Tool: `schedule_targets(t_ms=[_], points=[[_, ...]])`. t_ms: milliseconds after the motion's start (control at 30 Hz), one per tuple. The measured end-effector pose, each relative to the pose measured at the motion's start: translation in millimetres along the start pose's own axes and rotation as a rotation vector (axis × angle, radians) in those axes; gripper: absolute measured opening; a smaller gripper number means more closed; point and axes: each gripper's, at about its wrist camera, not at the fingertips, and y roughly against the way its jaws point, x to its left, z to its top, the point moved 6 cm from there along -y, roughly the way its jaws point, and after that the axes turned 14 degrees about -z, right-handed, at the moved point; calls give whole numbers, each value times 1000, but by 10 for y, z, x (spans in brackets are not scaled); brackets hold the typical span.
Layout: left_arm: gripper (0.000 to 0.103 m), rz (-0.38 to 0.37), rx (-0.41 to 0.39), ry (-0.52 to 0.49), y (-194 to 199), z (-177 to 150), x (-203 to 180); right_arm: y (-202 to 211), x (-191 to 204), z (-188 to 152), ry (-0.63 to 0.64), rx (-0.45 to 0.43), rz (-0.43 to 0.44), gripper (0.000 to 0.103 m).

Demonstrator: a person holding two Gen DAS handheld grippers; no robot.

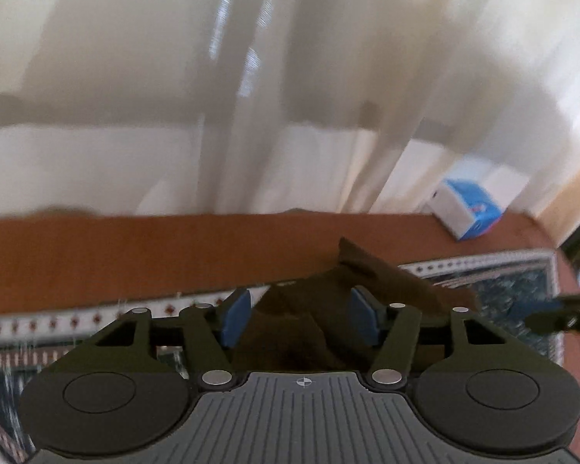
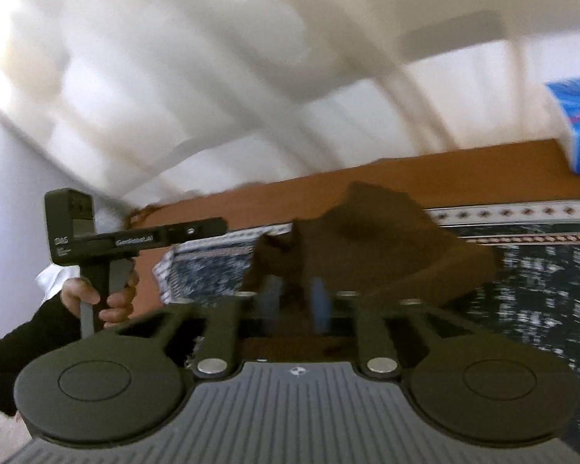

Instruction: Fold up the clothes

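Observation:
A dark brown garment (image 1: pixel 290 332) lies crumpled on a patterned rug (image 1: pixel 502 282). In the left wrist view my left gripper (image 1: pixel 301 319) stands open, its blue pads (image 1: pixel 236 321) wide apart. The brown cloth shows in the gap, and neither pad presses on it. In the right wrist view the garment (image 2: pixel 367 239) humps up just beyond my right gripper (image 2: pixel 295 303). Its blurred pads stand apart, with nothing clamped between them. A hand (image 2: pixel 112 301) in a dark sleeve holds the left gripper (image 2: pixel 212 230) at the left. The right gripper (image 1: pixel 537 319) reaches in from the right edge.
The rug (image 2: pixel 541 270) is dark blue with a white patterned border and lies on an orange-brown surface (image 1: pixel 135 251). White curtains (image 1: pixel 251 96) hang close behind it. A blue and white box (image 1: pixel 468 208) stands at the back right corner.

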Motion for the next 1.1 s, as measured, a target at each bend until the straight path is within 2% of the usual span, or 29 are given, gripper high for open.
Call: schedule_targets(t_ms=[33,167,300,367,433,500,533,567,600,633,667,700,767,833,967,1033,1067,1100], points=[[78,4,20,-19,-90,35,20,-37,-71,16,-23,-6,-32,64],[78,-6,96,-75,-460,146,98,-223,-400,76,-87,-4,-145,64],[79,-68,159,-94,-758,136,68,-400,-664,107,-114,17,-248,64],[80,-94,183,-111,-889,115,30,-483,-783,104,-142,33,-286,64],[81,-129,206,-113,-1009,88,1,-538,-879,83,-187,56,-283,64],[81,-153,233,-107,-1125,52,-9,-577,-941,47,-236,82,-252,65],[78,-154,245,-107,-1166,37,-8,-599,-963,35,-258,92,-235,65],[73,-155,257,-107,-1207,22,-7,-625,-970,32,-274,97,-214,60],[39,-143,256,-113,-1216,27,-2,-650,-968,37,-284,98,-194,54],[17,-150,261,-92,-1220,36,11,-673,-948,63,-283,96,-176,34],[15,-156,266,-71,-1223,45,23,-695,-920,106,-279,93,-163,10],[8,-157,250,-67,-1176,69,17,-710,-889,165,-274,87,-153,4],[6,-156,206,-56,-1052,125,-4,-688,-768,366,-250,44,-111,4],[4,-156,121,-25,-790,218,-32,-580,-582,598,-211,-25,-48,4],[4,-190,-56,-6,12,264,-236,-30,8,971,-60,-181,164,4],[5,-212,-116,-32,453,157,-415,312,338,928,89,-215,265,4],[7,-223,-114,-36,600,3,-512,455,490,821,173,-206,302,4],[15,-233,-112,-39,747,-152,-610,547,603,670,243,-177,329,4]])
